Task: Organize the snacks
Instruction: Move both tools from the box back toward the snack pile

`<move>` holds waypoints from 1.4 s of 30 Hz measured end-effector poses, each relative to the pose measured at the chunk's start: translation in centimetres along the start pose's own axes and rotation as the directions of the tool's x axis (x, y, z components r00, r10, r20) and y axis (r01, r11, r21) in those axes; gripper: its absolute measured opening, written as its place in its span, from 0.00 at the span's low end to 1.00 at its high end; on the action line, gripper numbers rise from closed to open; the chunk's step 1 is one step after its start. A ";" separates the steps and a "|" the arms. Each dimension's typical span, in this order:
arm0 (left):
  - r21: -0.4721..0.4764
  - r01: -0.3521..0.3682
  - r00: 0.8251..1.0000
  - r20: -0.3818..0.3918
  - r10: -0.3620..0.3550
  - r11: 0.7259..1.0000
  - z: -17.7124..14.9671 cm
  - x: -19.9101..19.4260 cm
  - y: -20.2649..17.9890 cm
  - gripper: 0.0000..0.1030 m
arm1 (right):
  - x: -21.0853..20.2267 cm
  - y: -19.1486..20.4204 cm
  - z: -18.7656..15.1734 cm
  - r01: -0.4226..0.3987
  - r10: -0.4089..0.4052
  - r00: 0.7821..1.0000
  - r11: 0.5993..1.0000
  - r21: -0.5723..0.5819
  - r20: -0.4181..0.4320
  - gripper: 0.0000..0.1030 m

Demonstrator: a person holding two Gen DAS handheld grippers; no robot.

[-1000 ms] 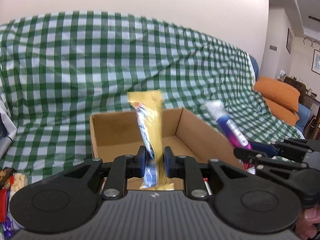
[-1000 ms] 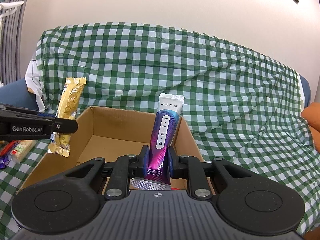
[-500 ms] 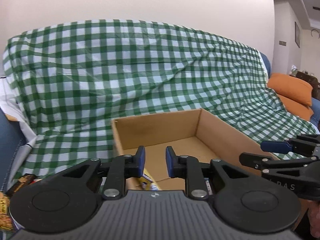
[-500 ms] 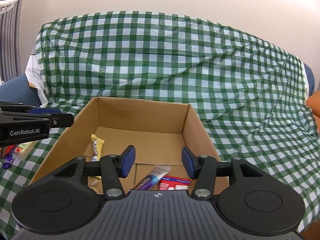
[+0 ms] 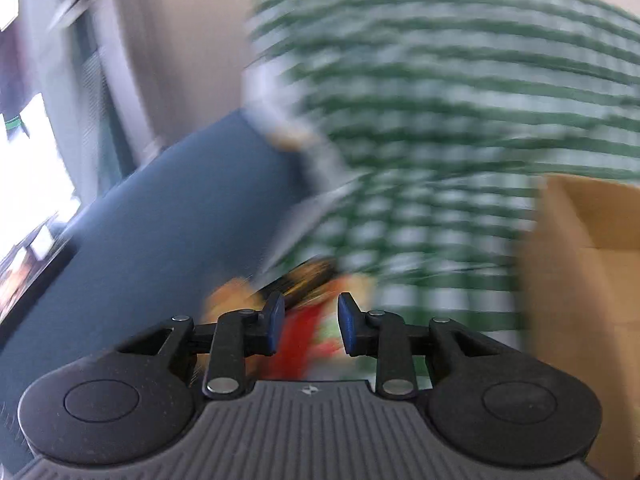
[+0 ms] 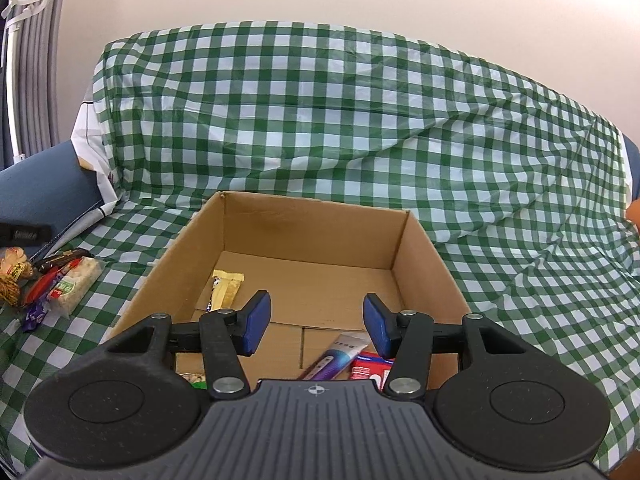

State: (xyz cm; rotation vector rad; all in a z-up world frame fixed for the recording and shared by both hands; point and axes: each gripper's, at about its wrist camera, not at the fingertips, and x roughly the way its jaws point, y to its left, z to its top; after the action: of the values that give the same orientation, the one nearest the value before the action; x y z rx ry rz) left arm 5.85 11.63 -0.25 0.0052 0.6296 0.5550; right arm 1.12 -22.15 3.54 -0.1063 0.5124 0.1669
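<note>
two views show us this moment. in the left wrist view everything beyond the left gripper (image 5: 310, 326) is smeared with blur; its jaws are opening with nothing pinched between them, and past the blue pads we make out only a red and orange smudge of loose snacks (image 5: 308, 300) on the green checked cloth (image 5: 440, 120), with the cardboard box (image 5: 580, 280) at the right edge and a dark blue cushion (image 5: 160, 240) on the left. in the right wrist view our right gripper (image 6: 316, 324) hangs released over the box (image 6: 424, 248), jaws spread and empty. inside lie a yellow bar (image 6: 226, 288) near the left wall, a purple packet (image 6: 336, 358) and a red packet (image 6: 368, 368) at the near end. outside, left of the box, a heap of snacks (image 6: 60, 284) rests on the checked cloth (image 6: 360, 120).
</note>
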 end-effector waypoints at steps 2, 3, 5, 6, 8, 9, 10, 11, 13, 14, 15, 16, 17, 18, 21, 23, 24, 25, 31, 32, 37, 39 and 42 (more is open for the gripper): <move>0.001 -0.106 0.994 0.026 0.106 0.994 0.1 0.7 1.3 0.32 | 0.0 0.4 0.0 -0.006 0.006 1.000 1.000 -0.010 0.000 0.52; 0.006 -0.140 0.990 0.034 0.140 0.990 -0.1 1.0 1.7 0.32 | 0.0 0.4 -0.1 -0.009 0.009 1.000 1.000 -0.016 0.000 0.52; 0.022 -0.178 0.984 0.005 0.178 0.984 -0.7 2.2 2.2 0.32 | 0.1 0.9 -0.1 -0.014 0.014 1.000 1.000 -0.025 0.000 0.52; 0.032 -0.194 0.981 -0.015 0.195 0.980 -1.1 2.9 2.4 0.32 | 0.2 1.1 -0.1 -0.016 0.016 1.000 1.000 -0.027 0.000 0.52; 0.052 -0.210 0.977 -0.036 0.212 0.976 -1.7 4.1 2.6 0.33 | 0.3 1.5 -0.1 -0.017 0.017 1.000 0.999 -0.030 -0.003 0.52; 0.072 -0.219 0.974 -0.037 0.222 0.973 -2.0 4.6 2.6 0.36 | 0.4 1.6 -0.1 -0.018 0.017 1.000 0.999 -0.030 -0.005 0.52; 0.088 -0.233 0.971 -0.033 0.237 0.968 -2.4 4.9 2.6 0.43 | 0.5 1.7 -0.1 -0.018 0.018 1.000 0.999 -0.031 -0.007 0.52; 0.102 -0.243 0.969 -0.023 0.247 0.965 -2.7 5.1 2.6 0.47 | 0.5 1.9 -0.1 -0.018 0.018 1.000 0.999 -0.032 -0.008 0.52; 0.134 -0.244 0.969 0.002 0.246 0.960 -3.0 5.6 2.1 0.50 | 0.6 2.2 -0.1 -0.021 0.021 1.000 0.999 -0.036 -0.010 0.52; 0.151 -0.239 0.971 0.010 0.240 0.959 -3.1 5.8 1.9 0.50 | 0.7 2.3 -0.1 -0.022 0.022 1.000 0.999 -0.038 -0.010 0.52; 0.165 -0.234 0.972 0.017 0.235 0.958 -3.1 5.7 1.8 0.50 | 0.7 2.4 -0.2 -0.024 0.024 1.000 0.999 -0.041 -0.010 0.52; 0.176 -0.232 0.973 0.022 0.232 0.957 -3.1 5.9 1.6 0.50 | 0.8 2.5 -0.2 -0.026 0.025 1.000 0.999 -0.045 -0.009 0.52; 0.183 -0.234 0.972 0.028 0.233 0.955 -3.1 6.1 1.5 0.50 | 0.8 2.6 -0.2 -0.028 0.028 1.000 0.998 -0.049 -0.009 0.52; 0.188 -0.235 0.972 0.032 0.233 0.954 -3.1 6.2 1.6 0.49 | 0.9 2.8 -0.2 -0.031 0.031 0.999 0.998 -0.053 -0.009 0.52; 0.202 -0.228 0.974 0.038 0.225 0.953 -3.5 6.5 1.5 0.36 | 1.1 3.4 -0.4 -0.042 0.041 0.999 0.997 -0.068 -0.013 0.52; 0.182 -0.221 0.975 0.046 0.217 0.958 -3.4 6.5 1.6 0.22 | 1.3 3.7 -0.4 -0.052 0.050 0.999 0.996 -0.076 -0.018 0.52; 0.156 -0.206 0.978 0.049 0.201 0.966 -3.2 6.3 2.0 0.21 | 1.4 3.9 -0.4 -0.057 0.056 0.998 0.995 -0.078 -0.020 0.52; 0.125 -0.190 0.981 0.053 0.185 0.974 -3.0 5.9 2.4 0.18 | 1.5 4.0 -0.4 -0.061 0.060 0.998 0.995 -0.079 -0.022 0.52; -0.060 -0.006 0.996 0.084 0.011 0.998 -2.7 1.0 4.4 0.13 | 1.9 4.9 -0.3 -0.078 0.077 0.997 0.995 -0.068 -0.020 0.52; -0.121 0.054 0.996 0.070 -0.046 0.991 -3.0 0.1 4.9 0.13 | 2.0 5.0 -0.3 -0.083 0.082 0.997 0.994 -0.065 -0.016 0.52; -0.420 0.207 0.968 -0.042 -0.247 0.884 -5.6 -1.2 7.5 0.15 | 2.3 6.3 0.2 -0.120 0.121 0.993 0.991 -0.059 0.007 0.52; -0.442 0.175 0.963 -0.110 -0.246 0.880 -6.3 0.1 7.4 0.15 | 2.2 6.9 0.8 -0.145 0.146 0.989 0.988 -0.061 0.019 0.52; -0.427 0.106 0.967 -0.167 -0.194 0.898 -6.6 1.6 6.8 0.36 | 2.3 8.2 2.3 -0.190 0.191 0.981 0.981 -0.034 0.019 0.51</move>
State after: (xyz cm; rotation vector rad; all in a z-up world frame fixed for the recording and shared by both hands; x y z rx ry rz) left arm -0.14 17.19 -5.30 -0.5067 0.6955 0.5334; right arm 2.68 -13.50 3.88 -0.0862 0.4975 0.3629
